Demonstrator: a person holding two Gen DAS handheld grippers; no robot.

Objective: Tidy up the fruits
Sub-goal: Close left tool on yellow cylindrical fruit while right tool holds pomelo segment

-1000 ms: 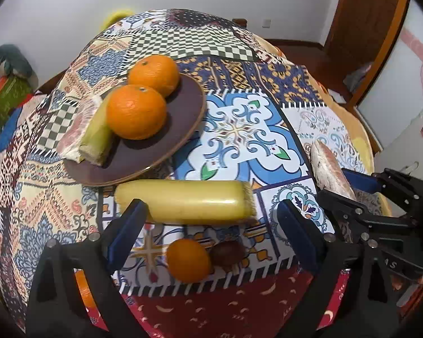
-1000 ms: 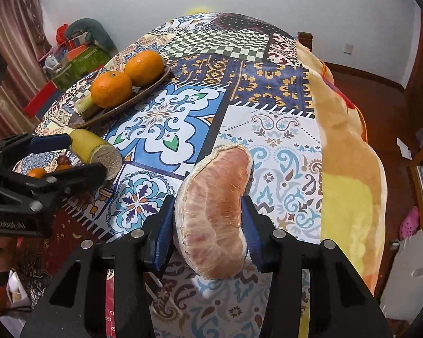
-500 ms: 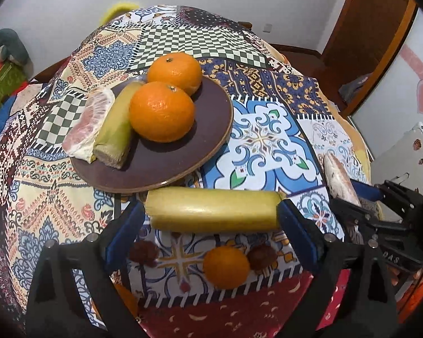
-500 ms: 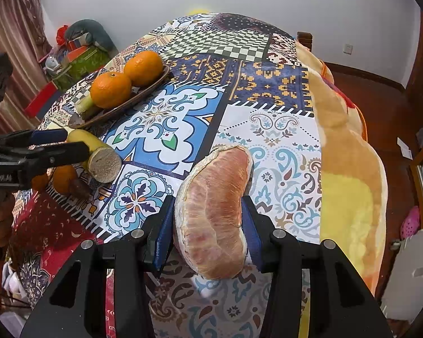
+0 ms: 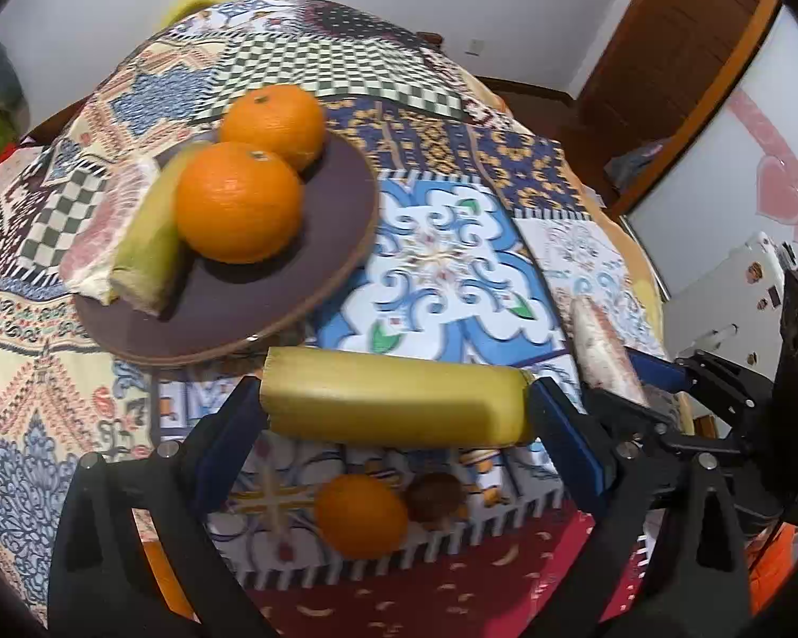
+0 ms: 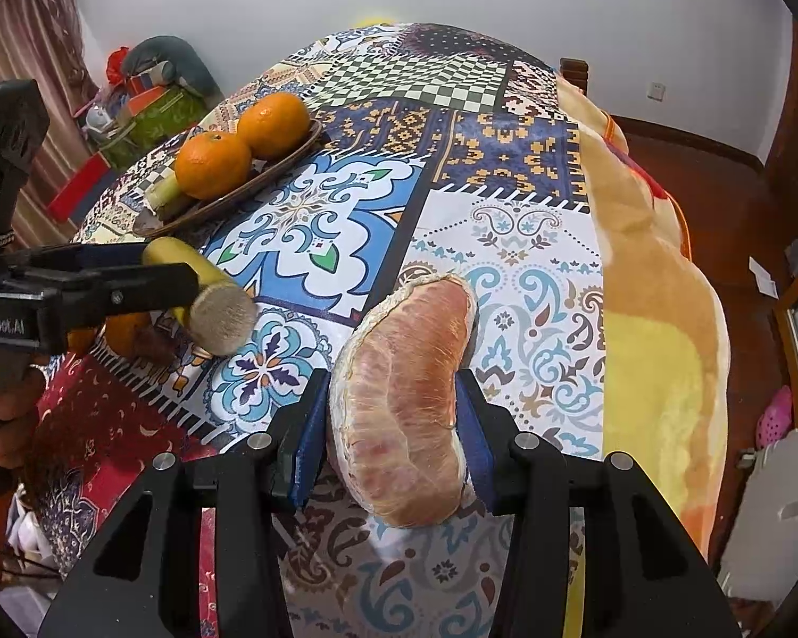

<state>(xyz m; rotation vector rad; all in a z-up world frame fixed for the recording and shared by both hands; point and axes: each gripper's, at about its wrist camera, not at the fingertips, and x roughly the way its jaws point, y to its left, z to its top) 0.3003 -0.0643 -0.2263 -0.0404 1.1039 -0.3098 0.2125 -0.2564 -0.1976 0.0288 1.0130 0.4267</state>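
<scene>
Gripping a yellow cane piece (image 5: 393, 399) end to end, the left claw (image 5: 396, 414) holds it at mid-frame, just below the brown plate (image 5: 292, 287) carrying two oranges (image 5: 238, 201). Lower center of the right view, the right claw (image 6: 393, 425) clamps a pomelo wedge (image 6: 404, 399) above the patterned counter (image 6: 526, 244).

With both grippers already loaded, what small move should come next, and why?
Probably carry the left gripper forward over the dark round plate and set the yellow-green cane-like stalk piece down in its bare front; the piece hangs near the rim, clamped end to end.
</scene>
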